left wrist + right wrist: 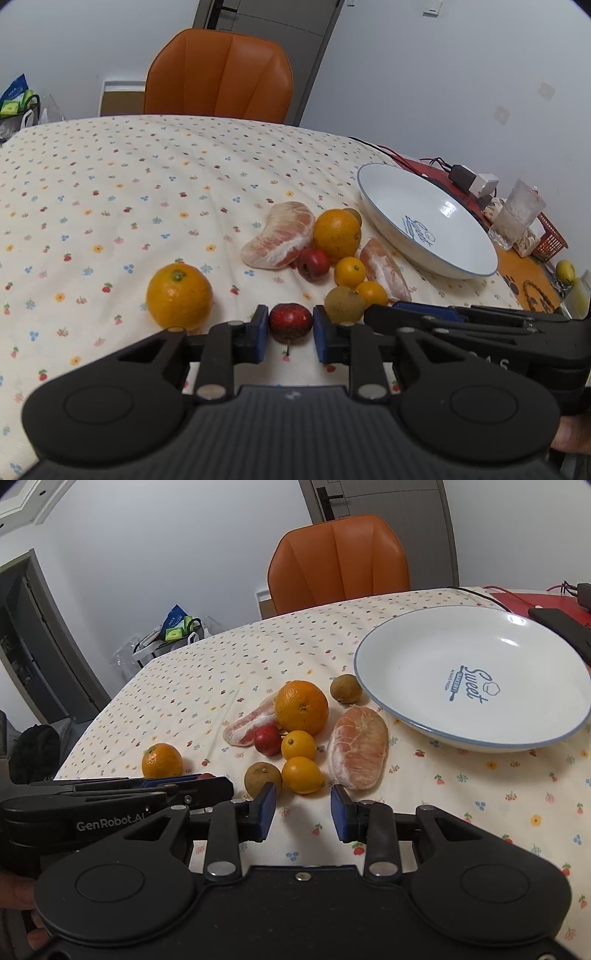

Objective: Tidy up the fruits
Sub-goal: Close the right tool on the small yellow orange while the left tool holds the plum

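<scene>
My left gripper is shut on a small dark-red fruit that rests on the flowered tablecloth. To its left lies a big orange. My right gripper stands open, pads a little apart, with a small yellow-orange fruit just at its tips and not pressed. A brown round fruit sits behind its left pad. Beyond lie a second orange, another red fruit, another small yellow-orange fruit and two peeled pomelo pieces. The white plate at the right holds nothing.
An orange chair stands behind the table's far edge. Right of the plate are a glass, a red basket, cables with adapters and a dark phone. Another brown fruit lies by the plate's rim.
</scene>
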### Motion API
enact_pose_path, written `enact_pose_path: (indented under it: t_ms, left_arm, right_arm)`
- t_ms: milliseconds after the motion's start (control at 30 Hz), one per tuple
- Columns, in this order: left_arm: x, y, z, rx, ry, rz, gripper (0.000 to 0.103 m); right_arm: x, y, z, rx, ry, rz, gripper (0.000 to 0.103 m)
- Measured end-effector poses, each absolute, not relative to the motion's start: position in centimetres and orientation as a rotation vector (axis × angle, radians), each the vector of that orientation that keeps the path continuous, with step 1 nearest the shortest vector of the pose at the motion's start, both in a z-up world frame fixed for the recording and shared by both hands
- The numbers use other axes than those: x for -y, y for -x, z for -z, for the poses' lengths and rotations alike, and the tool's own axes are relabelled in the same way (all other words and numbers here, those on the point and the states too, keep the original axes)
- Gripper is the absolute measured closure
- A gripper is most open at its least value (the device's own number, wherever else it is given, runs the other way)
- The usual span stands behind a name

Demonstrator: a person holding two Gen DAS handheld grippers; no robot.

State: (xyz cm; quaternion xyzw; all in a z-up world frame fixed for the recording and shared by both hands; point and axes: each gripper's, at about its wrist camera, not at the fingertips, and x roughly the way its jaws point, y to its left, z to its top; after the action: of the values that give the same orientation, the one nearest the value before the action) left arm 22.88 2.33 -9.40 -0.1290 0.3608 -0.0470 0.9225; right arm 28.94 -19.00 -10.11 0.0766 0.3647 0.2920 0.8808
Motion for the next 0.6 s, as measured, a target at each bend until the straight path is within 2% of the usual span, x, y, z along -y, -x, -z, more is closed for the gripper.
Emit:
enact_pose_path:
  t_ms: [367,400,433,467,600]
  left_arm:
    - [-3.8,-22.4,9.1,-0.737,0.286,0.084,0.079]
    - [-3.9,-22.3,9.0,-0.736,0.286,0.081,0.079]
    - [-3.9,-22.2,8.9,-0.736,0.285,0.078,0.079]
    - [-3.9,-22.0,8.9,-0.735,0.285,0.077,0.079]
    - [-3.8,-21.5,8.4,-0.729,0.276,0.071,0.079]
  right_arm:
    - [17.8,-29.6,10.2,-0.736,-0.137,-0.593,0.07]
    - [17.8,-29.6,10.2,-0.732,-0.135,-0.597,0.07]
    - [17.8,-29.6,10.3,-0.731,-0.136,-0.598,0.077]
    - [17.9,-29.6,10.3,-0.733,-0.145,-0.603,0.079]
    - [18.6,-29.0,10.2,-0.728,-0.172,-0.617,0.079]
